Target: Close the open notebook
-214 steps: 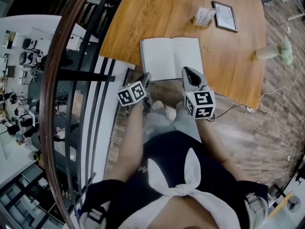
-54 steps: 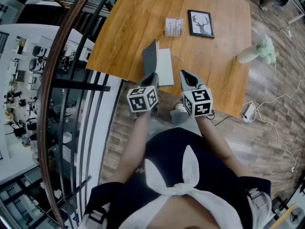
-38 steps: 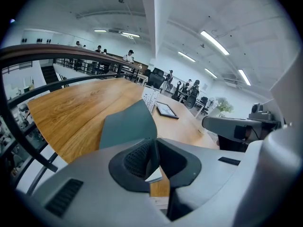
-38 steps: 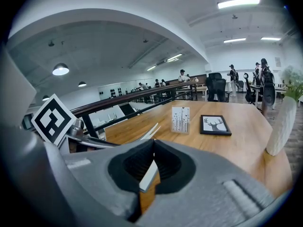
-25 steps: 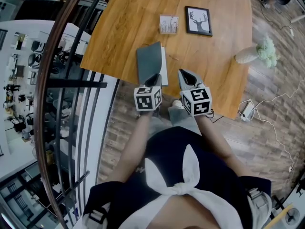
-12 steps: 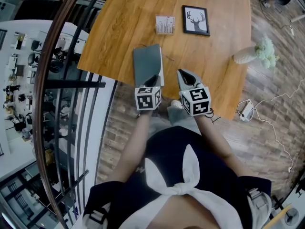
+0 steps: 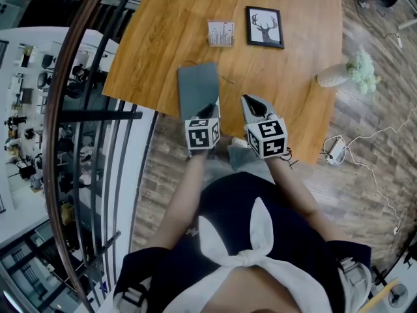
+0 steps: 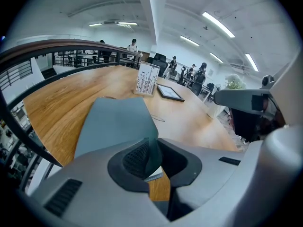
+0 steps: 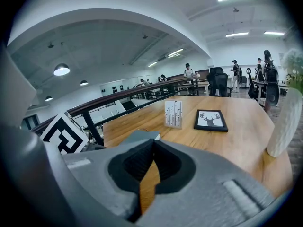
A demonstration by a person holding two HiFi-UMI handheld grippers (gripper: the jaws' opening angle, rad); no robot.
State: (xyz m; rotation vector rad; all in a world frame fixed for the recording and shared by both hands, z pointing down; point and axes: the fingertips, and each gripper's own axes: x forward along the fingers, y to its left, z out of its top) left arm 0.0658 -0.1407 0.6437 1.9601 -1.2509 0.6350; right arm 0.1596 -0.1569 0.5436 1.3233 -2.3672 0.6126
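Up on the wooden table [image 7: 293, 103], deer picture [image 7: 265, 27] at one o'clock, printed card [image 7: 221, 33] at eleven, white vase [image 7: 332, 77] out at four.

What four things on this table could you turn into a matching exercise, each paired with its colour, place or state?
Things:
1. notebook
2. deer picture
3. vase
4. printed card

Descriptions:
A. black frame, lying flat
B. grey cover, one corner between the jaws of the left gripper
C. white, holds green stems, near the right edge of the table
D. pale, stands upright just left of the framed picture

Pairs: 1-B, 2-A, 3-C, 4-D
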